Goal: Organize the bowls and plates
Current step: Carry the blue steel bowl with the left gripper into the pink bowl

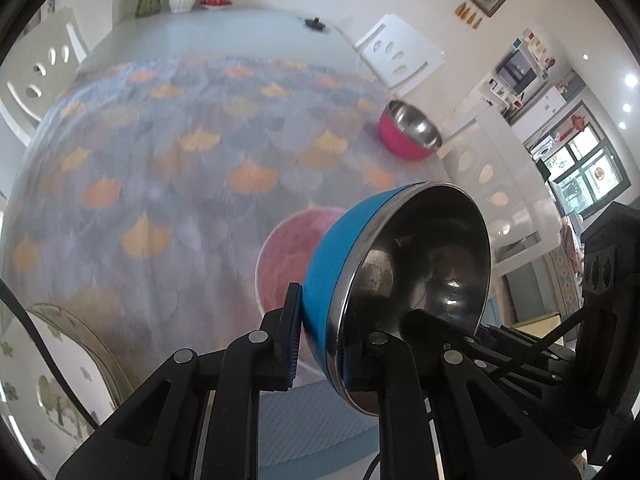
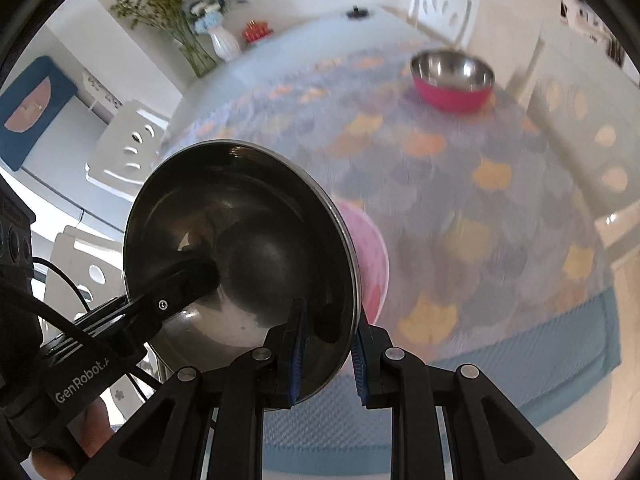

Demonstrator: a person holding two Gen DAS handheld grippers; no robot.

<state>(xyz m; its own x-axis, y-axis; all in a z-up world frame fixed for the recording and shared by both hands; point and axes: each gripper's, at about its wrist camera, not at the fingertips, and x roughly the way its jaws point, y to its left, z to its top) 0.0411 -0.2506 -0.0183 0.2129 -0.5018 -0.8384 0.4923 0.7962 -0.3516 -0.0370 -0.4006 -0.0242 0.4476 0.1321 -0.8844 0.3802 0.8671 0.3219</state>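
In the left wrist view we see our left gripper [image 1: 320,344] clamped on the rim of a blue bowl [image 1: 340,248] with a steel inside. One pad presses the blue outer wall and the other sits inside, and the jaws stand almost together with only the wall between them. The bowl is tipped on its side, its mouth facing right, held up over the tabletop [image 1: 168,152] and its fan-patterned cloth. Just behind it lies a pink plate [image 1: 288,248], partly hidden by the bowl. Farther back on the right stands a red bowl [image 1: 408,130], upright, well apart from the rest. At the lower left edge a white plate [image 1: 52,380] with green tree prints and a gold rim shows. Our right gripper comes in at the far right edge, reaching toward the same bowl.

In the right wrist view our right gripper [image 2: 326,350] pinches the blue bowl's rim [image 2: 352,248] too: the left pad lies on the steel inside, the right pad sits behind the rim, and the jaws are narrowly parted around the wall. The left gripper's finger [image 2: 176,288] reaches into the bowl from the lower left. The pink plate [image 2: 372,256] peeks out behind the bowl's right edge, and the red bowl [image 2: 452,80] stands far back on the cloth.
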